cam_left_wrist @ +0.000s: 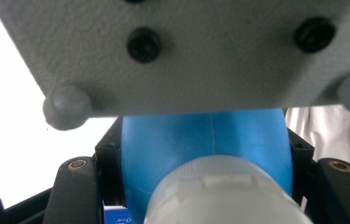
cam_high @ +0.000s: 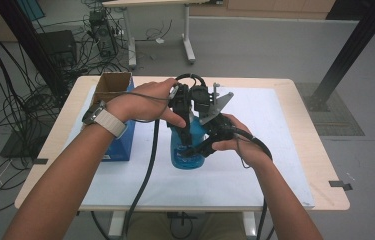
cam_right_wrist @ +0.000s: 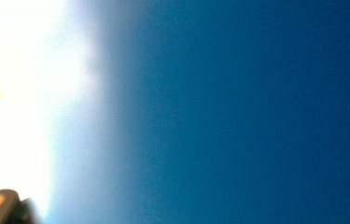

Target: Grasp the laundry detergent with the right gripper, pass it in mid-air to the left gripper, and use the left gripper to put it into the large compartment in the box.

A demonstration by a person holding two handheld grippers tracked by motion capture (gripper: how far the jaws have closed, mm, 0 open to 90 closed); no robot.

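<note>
A blue plastic bottle (cam_high: 187, 155) with a white cap (cam_left_wrist: 224, 191) stands upright on the white mat in the middle of the table. My left gripper (cam_high: 187, 131) comes down on it from above, and its black jaws are shut against the blue shoulder (cam_left_wrist: 200, 140) just below the cap. My right gripper (cam_high: 198, 146) reaches in from the right side and is shut on the bottle's body, whose blue wall (cam_right_wrist: 238, 112) looms close and blurred in the right gripper view. The right gripper's grey plate (cam_left_wrist: 186, 56) hangs across the top of the left gripper view.
A blue carton with an open cardboard top (cam_high: 115, 107) stands at the table's left, just behind my left wrist. The white mat (cam_high: 265, 165) covers most of the wooden table (cam_high: 320, 165). Cables and desk legs crowd the floor beyond the far edge.
</note>
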